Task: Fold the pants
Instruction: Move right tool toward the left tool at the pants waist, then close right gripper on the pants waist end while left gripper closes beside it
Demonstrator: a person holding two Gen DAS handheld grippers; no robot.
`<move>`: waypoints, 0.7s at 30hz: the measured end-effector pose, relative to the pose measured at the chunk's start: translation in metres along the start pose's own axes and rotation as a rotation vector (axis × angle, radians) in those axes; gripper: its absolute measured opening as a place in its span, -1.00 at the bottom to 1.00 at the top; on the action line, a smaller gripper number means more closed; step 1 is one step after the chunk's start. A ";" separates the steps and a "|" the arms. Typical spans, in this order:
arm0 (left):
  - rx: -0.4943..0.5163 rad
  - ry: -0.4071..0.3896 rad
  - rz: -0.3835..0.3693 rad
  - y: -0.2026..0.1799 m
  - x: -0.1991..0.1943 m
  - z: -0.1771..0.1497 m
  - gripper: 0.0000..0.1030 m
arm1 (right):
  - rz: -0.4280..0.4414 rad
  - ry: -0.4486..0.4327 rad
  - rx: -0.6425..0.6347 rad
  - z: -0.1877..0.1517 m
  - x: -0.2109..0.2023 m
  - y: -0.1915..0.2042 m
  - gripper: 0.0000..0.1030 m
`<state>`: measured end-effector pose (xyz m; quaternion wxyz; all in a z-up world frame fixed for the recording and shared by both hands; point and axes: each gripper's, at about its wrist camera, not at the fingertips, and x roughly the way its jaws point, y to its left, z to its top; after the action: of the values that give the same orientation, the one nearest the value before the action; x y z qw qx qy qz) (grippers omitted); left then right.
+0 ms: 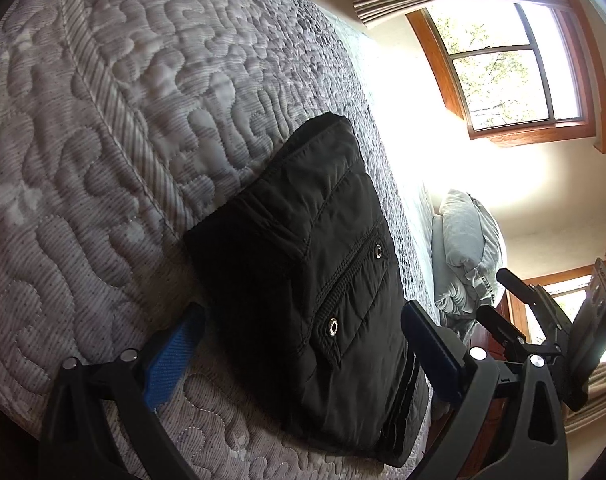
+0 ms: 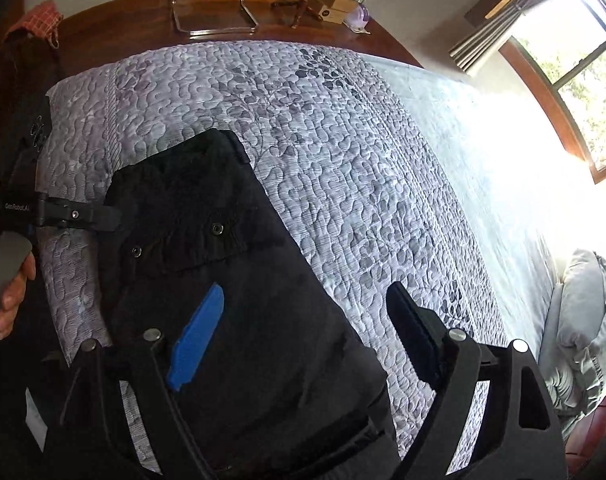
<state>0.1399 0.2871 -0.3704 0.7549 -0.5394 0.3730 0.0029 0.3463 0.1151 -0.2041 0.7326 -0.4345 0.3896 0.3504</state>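
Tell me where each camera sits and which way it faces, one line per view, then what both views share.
Left wrist: rides the left gripper, low, facing along the bed to a window; its open fingers straddle the folded pants, right gripper at the right edge.
Right wrist: rides the right gripper, higher, facing down across the bed toward a chair; open fingers, plus the left gripper and a hand.
Shared: pants, bed, pillow, window.

We count: one folded pants [image 2: 223, 280], one quilt [image 2: 343, 160], one pillow [image 2: 583, 312], one chair [image 2: 219, 0], two tools: left tool [image 1: 303, 344], right tool [image 2: 299, 332].
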 end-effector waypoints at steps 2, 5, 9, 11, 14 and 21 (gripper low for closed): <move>-0.006 -0.003 -0.002 -0.001 -0.002 0.000 0.92 | 0.002 0.005 -0.025 0.005 0.008 0.000 0.63; -0.024 -0.017 -0.005 -0.001 -0.003 0.000 0.92 | 0.014 0.012 -0.062 0.014 0.021 0.001 0.64; -0.054 -0.039 -0.018 0.003 -0.006 0.002 0.92 | 0.089 0.031 -0.096 0.031 0.040 -0.002 0.64; -0.069 -0.051 -0.027 0.005 -0.009 0.002 0.92 | 0.228 0.060 -0.086 0.043 0.052 -0.008 0.68; -0.094 -0.066 -0.033 0.008 -0.010 0.001 0.91 | 0.439 0.101 -0.093 0.064 0.069 -0.014 0.69; -0.164 -0.094 -0.015 0.012 -0.011 -0.008 0.90 | 0.778 0.240 -0.130 0.123 0.118 -0.014 0.76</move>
<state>0.1227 0.2899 -0.3756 0.7249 -0.6016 0.3315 0.0529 0.4445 0.2428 -0.2633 0.4658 -0.3380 0.5844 0.5721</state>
